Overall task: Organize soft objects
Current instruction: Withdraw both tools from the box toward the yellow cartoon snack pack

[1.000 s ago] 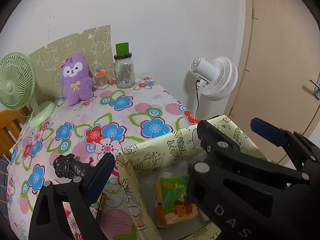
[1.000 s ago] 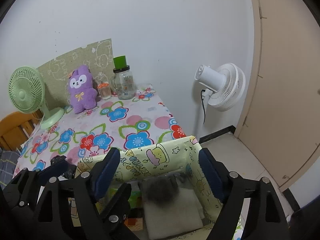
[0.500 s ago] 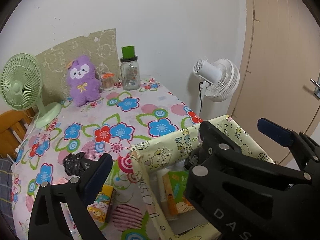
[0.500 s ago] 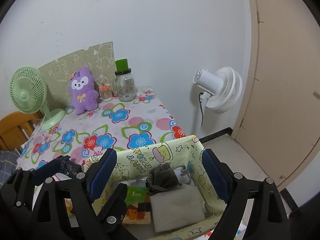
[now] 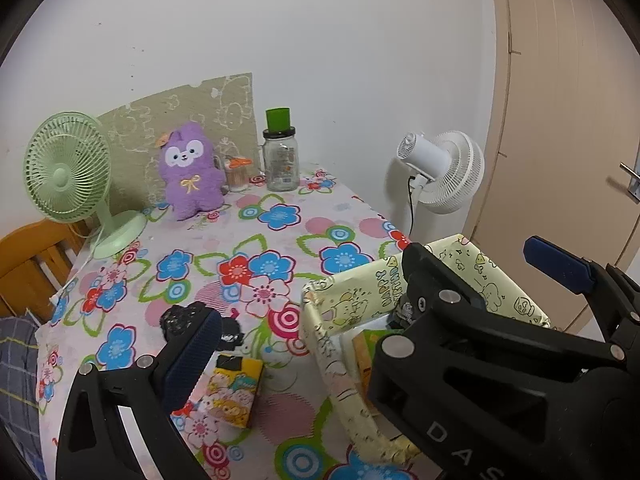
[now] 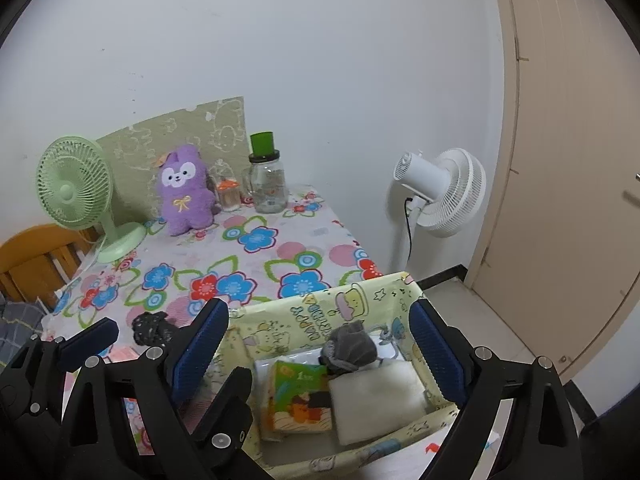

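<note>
**Over the box, both grippers empty and wide**

Ahead of the left gripper (image 5: 384, 292), in its own view, the floral table (image 5: 280, 216) runs back to a wall. Its jaws stand as wide as they go and grip nothing. Just past the left finger lies a black bundle (image 5: 180, 318), and under that finger a small printed packet (image 5: 230, 388), both loose on the cloth. To the right, partly behind the right gripper's black frame, sits the yellow box (image 5: 344, 308). Far ahead a purple plush (image 5: 192, 172) leans upright at the wall, with a green fan (image 5: 68, 168), a jar (image 5: 281, 162) and a white fan (image 5: 444, 176) around it.

Between the fingers of the right gripper (image 6: 320, 344), in its view, the box (image 6: 304, 312) lies open directly below. Its jaws are opening and nothing is pressed between the pads. Inside lie a grey sock (image 6: 352, 346), a white cloth (image 6: 376, 400) and a tissue pack (image 6: 296, 396). The left gripper (image 6: 160, 332) shows at lower left, the black bundle (image 6: 150, 328) beside its tip.

The bundle looks like the next soft item, I judge. Done well, the left jaws should straddle it squarely, come down until the pads bracket its bulk, then close gently, since it will squash and could slip; the packet close by should stay clear of the pinch.
</note>
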Motion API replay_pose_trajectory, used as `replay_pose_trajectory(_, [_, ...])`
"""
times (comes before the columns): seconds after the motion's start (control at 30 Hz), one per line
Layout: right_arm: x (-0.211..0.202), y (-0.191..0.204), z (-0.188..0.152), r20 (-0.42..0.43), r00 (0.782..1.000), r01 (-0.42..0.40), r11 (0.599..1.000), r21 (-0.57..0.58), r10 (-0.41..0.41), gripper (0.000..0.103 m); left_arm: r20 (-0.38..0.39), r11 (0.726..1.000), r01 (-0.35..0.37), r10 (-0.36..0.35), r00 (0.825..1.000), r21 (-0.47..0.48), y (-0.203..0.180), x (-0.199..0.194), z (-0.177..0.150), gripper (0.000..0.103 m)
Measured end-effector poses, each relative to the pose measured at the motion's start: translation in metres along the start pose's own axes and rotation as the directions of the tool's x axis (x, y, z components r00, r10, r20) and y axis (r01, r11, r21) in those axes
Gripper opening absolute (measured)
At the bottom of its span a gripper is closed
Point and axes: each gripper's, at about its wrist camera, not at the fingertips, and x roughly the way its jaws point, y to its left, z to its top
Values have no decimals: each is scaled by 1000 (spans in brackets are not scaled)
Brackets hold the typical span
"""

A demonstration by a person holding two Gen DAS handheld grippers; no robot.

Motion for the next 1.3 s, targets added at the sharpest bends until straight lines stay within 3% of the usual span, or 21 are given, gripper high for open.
replay_pose_trajectory(0.47, [-34,24,-4,44,999,-17,1000,-19,18,94,33,1000,1,-1,999,-20,20,-31,-13,103])
replay_pose_trajectory(1.3, [-59,67,-33,77,992,-93,995,-41,96,94,86,996,-79,82,993,-35,57,-68,-45,103])
